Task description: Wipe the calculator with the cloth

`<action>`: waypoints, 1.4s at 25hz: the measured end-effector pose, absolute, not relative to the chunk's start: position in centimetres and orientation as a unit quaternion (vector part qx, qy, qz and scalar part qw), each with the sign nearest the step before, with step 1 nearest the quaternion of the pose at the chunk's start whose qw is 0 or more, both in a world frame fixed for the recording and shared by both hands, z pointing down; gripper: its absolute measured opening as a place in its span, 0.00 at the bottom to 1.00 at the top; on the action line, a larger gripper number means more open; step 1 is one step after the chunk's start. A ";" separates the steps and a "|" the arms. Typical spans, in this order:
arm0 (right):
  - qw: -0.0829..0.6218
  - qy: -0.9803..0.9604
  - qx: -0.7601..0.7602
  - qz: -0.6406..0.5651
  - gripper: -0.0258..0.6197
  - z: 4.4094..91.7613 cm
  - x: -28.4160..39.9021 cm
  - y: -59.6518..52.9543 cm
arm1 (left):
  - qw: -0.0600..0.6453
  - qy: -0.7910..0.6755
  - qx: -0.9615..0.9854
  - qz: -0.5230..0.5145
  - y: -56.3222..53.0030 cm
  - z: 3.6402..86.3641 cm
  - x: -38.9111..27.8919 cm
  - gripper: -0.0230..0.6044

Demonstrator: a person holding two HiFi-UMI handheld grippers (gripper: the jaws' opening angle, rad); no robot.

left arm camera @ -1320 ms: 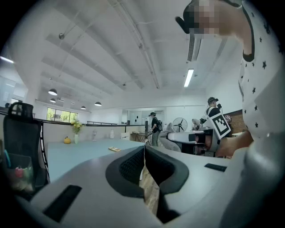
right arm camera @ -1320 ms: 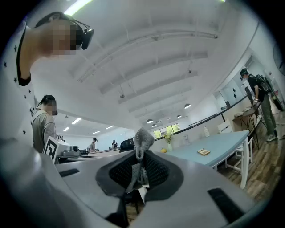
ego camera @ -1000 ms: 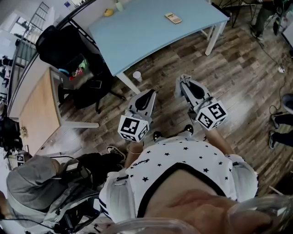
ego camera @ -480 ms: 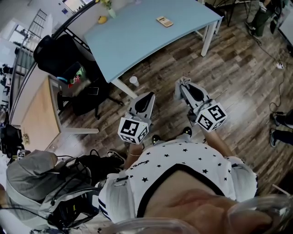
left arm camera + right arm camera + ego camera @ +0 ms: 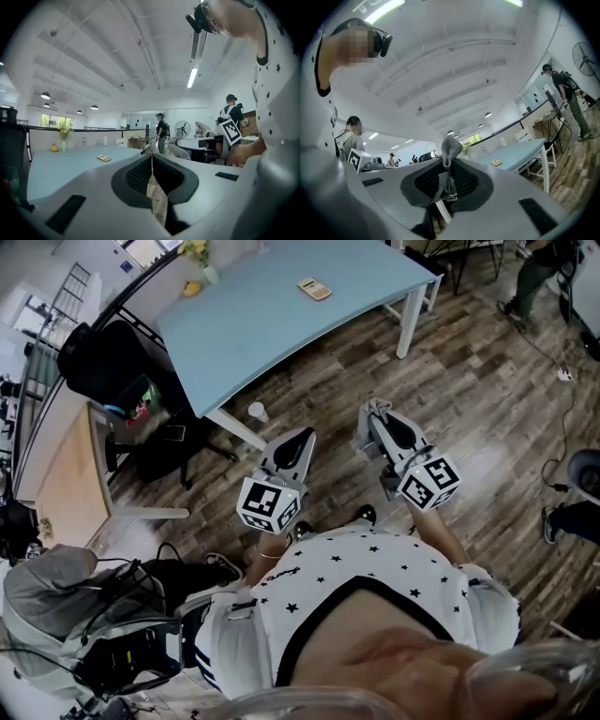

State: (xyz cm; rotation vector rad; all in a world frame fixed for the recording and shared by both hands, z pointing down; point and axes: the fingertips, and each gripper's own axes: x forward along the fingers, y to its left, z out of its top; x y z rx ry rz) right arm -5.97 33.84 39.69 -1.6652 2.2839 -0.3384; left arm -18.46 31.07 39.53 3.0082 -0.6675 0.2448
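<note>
- The right gripper (image 5: 446, 161) stayed clamped on the grey cloth (image 5: 449, 146), with a tuft poking out above its tips.
- The left gripper (image 5: 151, 154) was closed on nothing, its tips together and only a thin slit of floor showing between the jaws.
- The calculator (image 5: 313, 289) lay on the blue table (image 5: 253, 324), well apart from both grippers. It sat further left in the head view than a second before.
- The table and the white cup (image 5: 256, 412) on the floor by its leg had likewise slid left in that view.
- Both grippers kept the same spot before the person's chest, over the wood floor (image 5: 469, 381).
</note>
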 end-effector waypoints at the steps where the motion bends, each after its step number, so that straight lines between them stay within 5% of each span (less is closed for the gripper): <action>1: 0.148 0.793 -0.579 -0.118 0.11 39.8 -5.4 33.9 | 0.023 -0.214 0.973 0.079 31.3 39.5 -17.9 0.09; 35: 0.156 0.753 -0.628 -0.120 0.11 40.0 4.7 27.2 | 0.035 -0.148 0.986 0.063 22.0 40.5 -7.0 0.09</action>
